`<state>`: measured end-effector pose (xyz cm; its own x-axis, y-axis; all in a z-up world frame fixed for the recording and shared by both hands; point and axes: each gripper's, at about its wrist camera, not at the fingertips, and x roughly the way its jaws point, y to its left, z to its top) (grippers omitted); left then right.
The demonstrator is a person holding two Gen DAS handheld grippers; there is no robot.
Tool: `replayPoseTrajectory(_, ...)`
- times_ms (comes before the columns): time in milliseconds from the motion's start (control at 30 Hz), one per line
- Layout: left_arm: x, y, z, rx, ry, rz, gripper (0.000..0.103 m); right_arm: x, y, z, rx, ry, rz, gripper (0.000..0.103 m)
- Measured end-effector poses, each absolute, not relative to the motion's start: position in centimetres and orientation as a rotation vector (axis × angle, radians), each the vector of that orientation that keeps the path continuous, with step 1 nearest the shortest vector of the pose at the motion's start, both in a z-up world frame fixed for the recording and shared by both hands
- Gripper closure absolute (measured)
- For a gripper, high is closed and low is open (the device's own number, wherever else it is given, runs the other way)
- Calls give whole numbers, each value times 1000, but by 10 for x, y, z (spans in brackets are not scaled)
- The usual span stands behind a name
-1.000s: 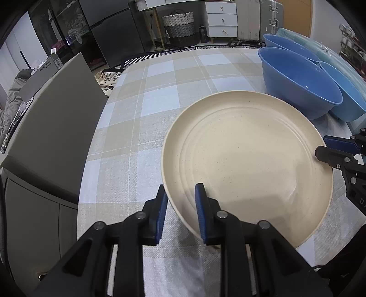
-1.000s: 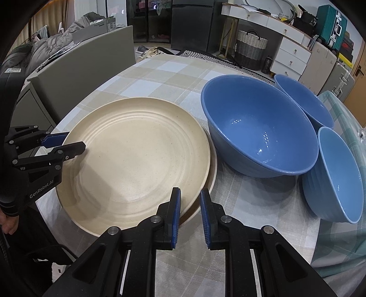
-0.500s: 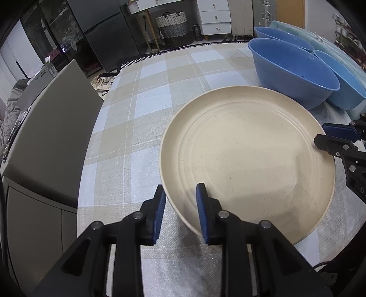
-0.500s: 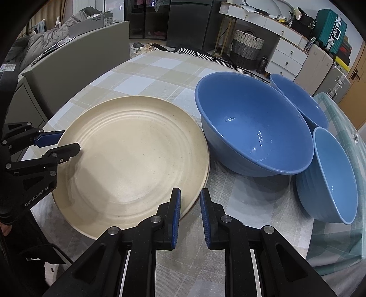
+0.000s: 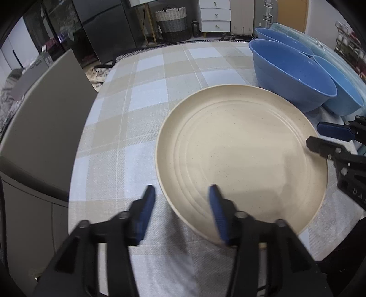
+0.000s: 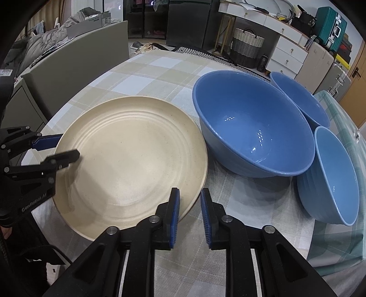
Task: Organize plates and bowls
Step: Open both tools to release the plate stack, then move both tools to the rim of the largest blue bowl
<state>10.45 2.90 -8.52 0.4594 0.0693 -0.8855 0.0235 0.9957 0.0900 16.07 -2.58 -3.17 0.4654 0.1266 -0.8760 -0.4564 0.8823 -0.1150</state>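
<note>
Both grippers' jaws have just been opening, freeing the cream plate (image 6: 130, 157) — left gripper (image 5: 180, 196) blurred, right gripper (image 6: 189, 198) astride its rim, pads clear; light-blue bowl (image 6: 336, 180) partly hidden.

A checked tablecloth (image 5: 146, 107) in beige, white and pale blue covers the table. Off its left edge stands a grey chair back (image 5: 45, 128). Across the room a woven basket (image 6: 248, 46) (light above, dark grey below) sits on the floor beside a white drawer unit (image 6: 289, 56). A teal suitcase (image 6: 330, 28) stands further right, and dark glass-fronted cabinets (image 6: 148, 18) line the far wall.
</note>
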Motion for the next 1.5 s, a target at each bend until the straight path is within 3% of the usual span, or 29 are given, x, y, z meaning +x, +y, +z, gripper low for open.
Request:
replayPoseTrajectory(33,105,30,-86,80,1102,21,50,161,-27,-29,-347,1021,371,53)
replayPoseTrajectory(133,103,33,-82,49,1096,11,50,160,-29,-20,-318,992,393,32)
replayPoseTrajectory(333,101,43,-66,-40,1069,-23,46,157,-28,-9,-277,968,432,18)
replayPoseTrajectory(367,101,44,-64,-49,1061,-28,41,157,-28,-8,-273,963,437,17)
replayPoseTrajectory(400,100,44,-61,-57,1052,-30,28,157,-28,-6,-269,956,440,16)
replayPoseTrajectory(467,98,45,-56,-75,1025,-30,12,155,-28,-1,-258,938,448,12)
replayPoseTrajectory(500,99,45,-54,-81,1014,-33,11,154,-29,1,-251,929,453,10)
replayPoseTrajectory(600,98,43,-48,-80,986,-48,0,151,-29,9,-244,911,472,9)
replayPoseTrajectory(767,99,40,-39,-55,947,-42,0,148,-33,16,-234,883,470,2)
replayPoseTrajectory(1500,112,27,5,-94,860,-85,0,151,-72,71,-127,762,431,1)
